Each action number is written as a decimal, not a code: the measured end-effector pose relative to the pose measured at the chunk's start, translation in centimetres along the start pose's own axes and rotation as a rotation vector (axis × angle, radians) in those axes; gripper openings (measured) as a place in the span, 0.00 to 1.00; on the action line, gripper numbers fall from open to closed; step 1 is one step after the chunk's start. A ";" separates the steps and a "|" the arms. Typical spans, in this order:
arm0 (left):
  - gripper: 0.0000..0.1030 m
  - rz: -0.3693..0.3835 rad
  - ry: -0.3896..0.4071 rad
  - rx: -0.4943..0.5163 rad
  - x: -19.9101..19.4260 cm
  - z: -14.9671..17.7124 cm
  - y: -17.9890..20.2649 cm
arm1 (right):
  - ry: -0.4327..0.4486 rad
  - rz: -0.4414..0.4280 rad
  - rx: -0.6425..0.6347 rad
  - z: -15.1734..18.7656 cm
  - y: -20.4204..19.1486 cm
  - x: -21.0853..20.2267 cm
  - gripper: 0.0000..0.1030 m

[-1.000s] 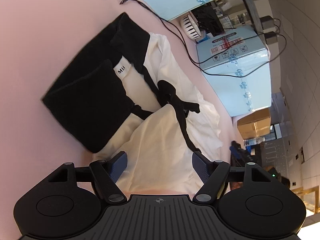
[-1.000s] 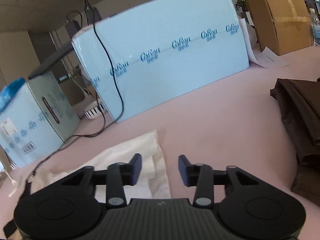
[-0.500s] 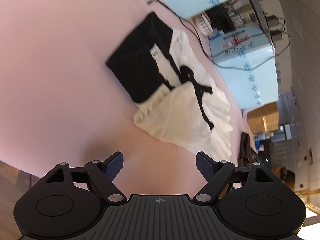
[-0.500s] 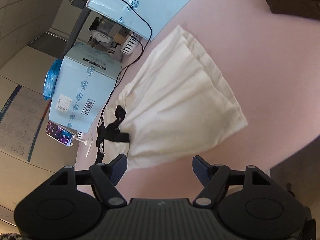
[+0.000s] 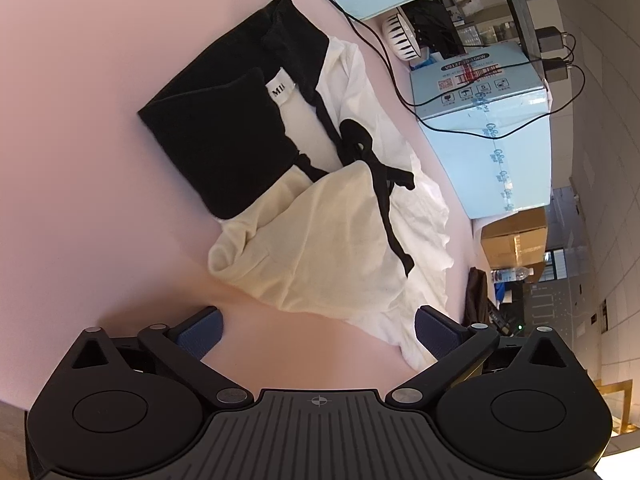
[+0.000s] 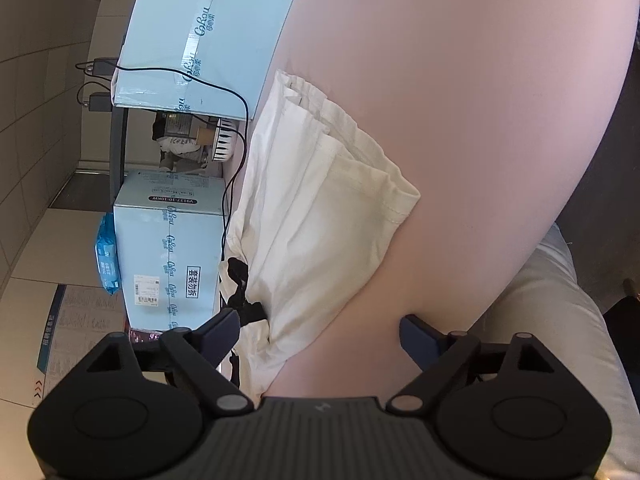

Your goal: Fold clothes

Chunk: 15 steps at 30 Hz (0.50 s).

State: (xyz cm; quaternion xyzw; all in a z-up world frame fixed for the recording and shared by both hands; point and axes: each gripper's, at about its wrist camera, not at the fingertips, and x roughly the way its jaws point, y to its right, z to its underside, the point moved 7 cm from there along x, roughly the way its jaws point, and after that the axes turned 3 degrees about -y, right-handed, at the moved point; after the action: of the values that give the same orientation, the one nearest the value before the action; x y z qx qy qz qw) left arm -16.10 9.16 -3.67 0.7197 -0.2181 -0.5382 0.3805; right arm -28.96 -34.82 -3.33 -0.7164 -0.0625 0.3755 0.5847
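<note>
**Garment partly folded on pink table; both grippers empty and opening**

A cream-white fabric garment (image 5: 336, 240) with a black velvet-like upper section (image 5: 224, 132) and a black ribbon tie (image 5: 380, 184) is found lying on the pink tabletop (image 5: 80, 160), partly folded, with one cream panel laid over the middle. A white label (image 5: 280, 90) is seen at the black section's edge. In the right wrist view, the same garment (image 6: 320, 216) is seen as stacked cream layers with a hemmed corner.

The left gripper (image 5: 318, 328) is held just short of the garment's near edge; its jaws are opening, wide, and nothing is held between them. The right gripper (image 6: 320, 332) is positioned over the garment's near end; its jaws are opening, cloth lies beneath the gap, and no pad is pressed on it.

Beyond the garment, pale blue taped cartons (image 5: 492, 120) are stood along the table's far side, crossed by black cables (image 5: 384, 60). A brown cardboard box (image 5: 516, 240) is seen further off.
</note>
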 end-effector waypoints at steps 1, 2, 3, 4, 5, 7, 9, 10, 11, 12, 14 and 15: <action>1.00 -0.003 0.001 0.002 0.1 -0.2 0.1 | 0.010 -0.001 -0.009 -0.1 -0.2 0.0 0.88; 1.00 -0.006 0.001 0.003 0.3 -0.3 0.2 | 0.032 -0.001 -0.023 -0.3 -0.3 0.0 0.88; 1.00 -0.009 0.000 0.003 0.4 -0.4 0.2 | 0.058 -0.001 -0.038 -0.5 -0.6 0.1 0.88; 1.00 -0.009 -0.002 -0.001 0.5 -0.5 0.3 | 0.071 0.000 -0.043 -0.7 -0.6 0.1 0.87; 1.00 -0.007 -0.003 -0.012 0.5 -0.7 0.2 | 0.084 -0.002 -0.037 -1.0 -0.6 0.3 0.87; 1.00 -0.001 -0.002 -0.047 0.6 -1.0 0.1 | 0.104 -0.001 -0.024 -1.4 -0.7 0.8 0.87; 1.00 0.004 -0.006 -0.074 0.7 -1.3 -0.1 | 0.115 0.010 -0.036 -1.6 -0.9 1.1 0.87; 1.00 0.006 -0.009 -0.085 0.8 -1.4 -0.1 | 0.121 0.015 -0.049 -1.6 -1.1 1.2 0.85; 1.00 0.007 -0.013 -0.090 0.9 -1.6 -0.2 | 0.130 0.032 -0.081 -1.6 -1.3 1.4 0.75; 1.00 0.006 -0.012 -0.094 1.0 -1.7 -0.1 | 0.144 0.080 -0.144 -1.5 -1.6 1.7 0.68; 1.00 0.005 -0.003 -0.093 1.2 -1.9 0.0 | 0.167 0.157 -0.249 -1.1 -2.0 2.0 0.56; 1.00 0.002 0.001 -0.081 1.3 -2.0 0.2 | 0.174 0.173 -0.278 -1.0 -2.1 2.0 0.55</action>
State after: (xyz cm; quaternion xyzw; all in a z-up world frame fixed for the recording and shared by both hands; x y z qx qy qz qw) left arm -13.83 8.75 -4.06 0.7040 -0.1967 -0.5457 0.4098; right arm -26.16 -33.86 -2.37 -0.8229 -0.0010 0.3488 0.4485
